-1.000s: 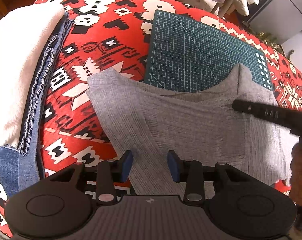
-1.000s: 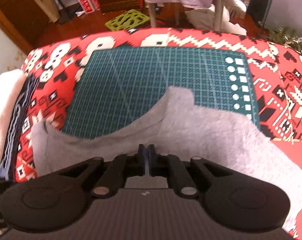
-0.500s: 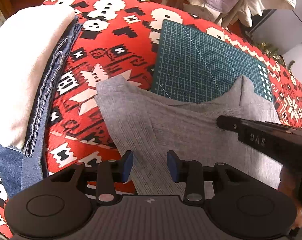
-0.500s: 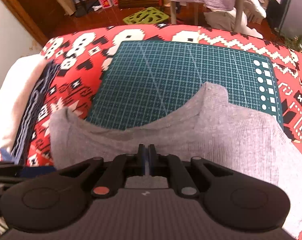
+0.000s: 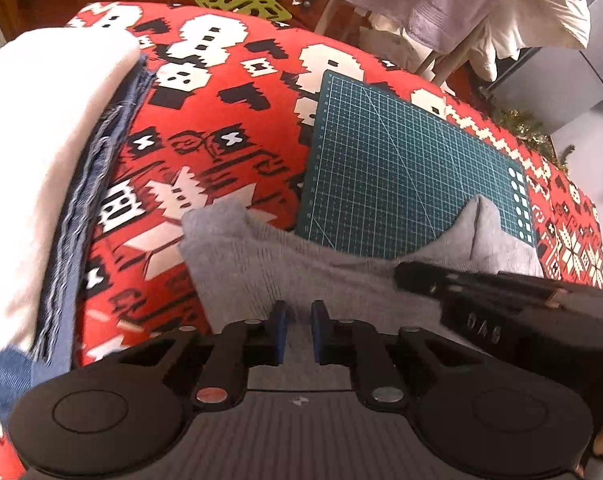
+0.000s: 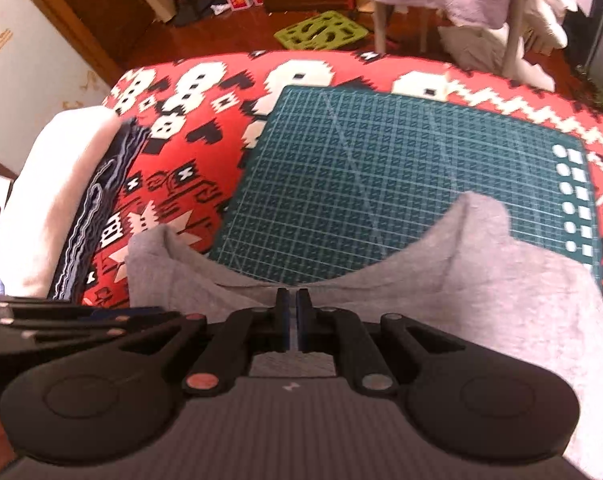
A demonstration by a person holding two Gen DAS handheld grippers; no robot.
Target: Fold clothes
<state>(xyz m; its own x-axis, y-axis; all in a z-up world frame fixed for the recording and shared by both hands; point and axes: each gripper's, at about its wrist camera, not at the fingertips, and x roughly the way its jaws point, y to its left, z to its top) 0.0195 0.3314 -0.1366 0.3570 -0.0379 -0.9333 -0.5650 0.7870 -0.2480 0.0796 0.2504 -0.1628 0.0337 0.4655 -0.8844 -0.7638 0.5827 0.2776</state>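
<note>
A grey ribbed garment point(image 5: 341, 276) lies across the near edge of the green cutting mat point(image 5: 401, 176), one corner on the red patterned cloth point(image 5: 221, 80). My left gripper point(image 5: 299, 332) sits over the garment's near left part; its blue pads stand a narrow gap apart with grey fabric showing between them. My right gripper point(image 6: 292, 306) is shut on the garment's point(image 6: 481, 280) curved edge, which is pulled up slightly. The right gripper's black body point(image 5: 481, 304) crosses close to the right of my left one.
A stack of folded clothes, white point(image 5: 41, 140) on top of blue denim point(image 5: 81, 216), sits at the left edge. Beyond the far edge are a wooden floor, a green perforated mat point(image 5: 241, 0) and a chair draped with pale clothes point(image 5: 461, 0).
My left gripper's jaws have narrowed from wide apart to a small gap. The right gripper, still shut on the garment, has moved closer to the left one. The garment's left corner has bunched up.
</note>
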